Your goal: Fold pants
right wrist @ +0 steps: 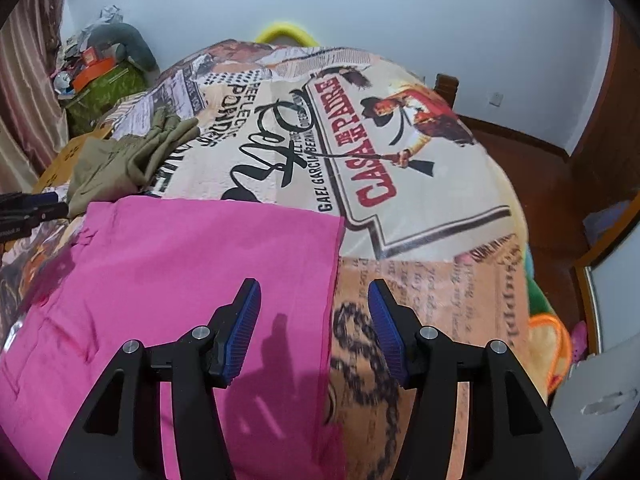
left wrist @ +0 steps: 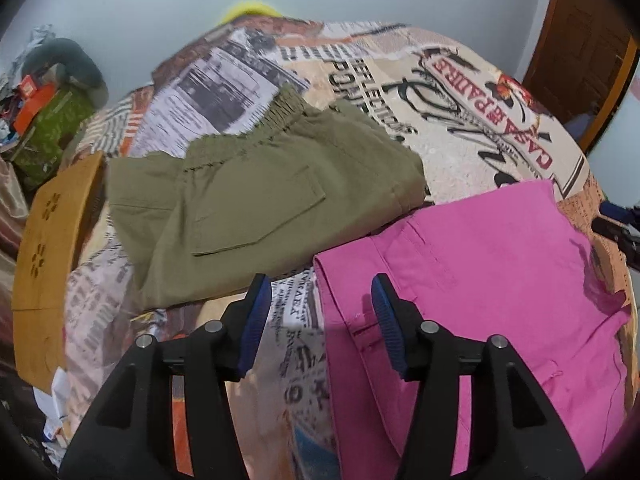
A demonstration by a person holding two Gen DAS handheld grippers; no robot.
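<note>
Pink pants lie folded flat on the printed bedspread; they also show in the right wrist view. My left gripper is open and empty, hovering over the pink pants' left edge. My right gripper is open and empty over the pants' right edge. Folded olive-green pants lie beyond the pink ones, to the left, and show in the right wrist view. The right gripper shows at the right edge of the left wrist view; the left gripper shows at the left edge of the right wrist view.
The bedspread has a poster print. A mustard-yellow garment lies at the bed's left edge. Clutter with a green bag sits at far left. A wooden door and dark floor are to the right.
</note>
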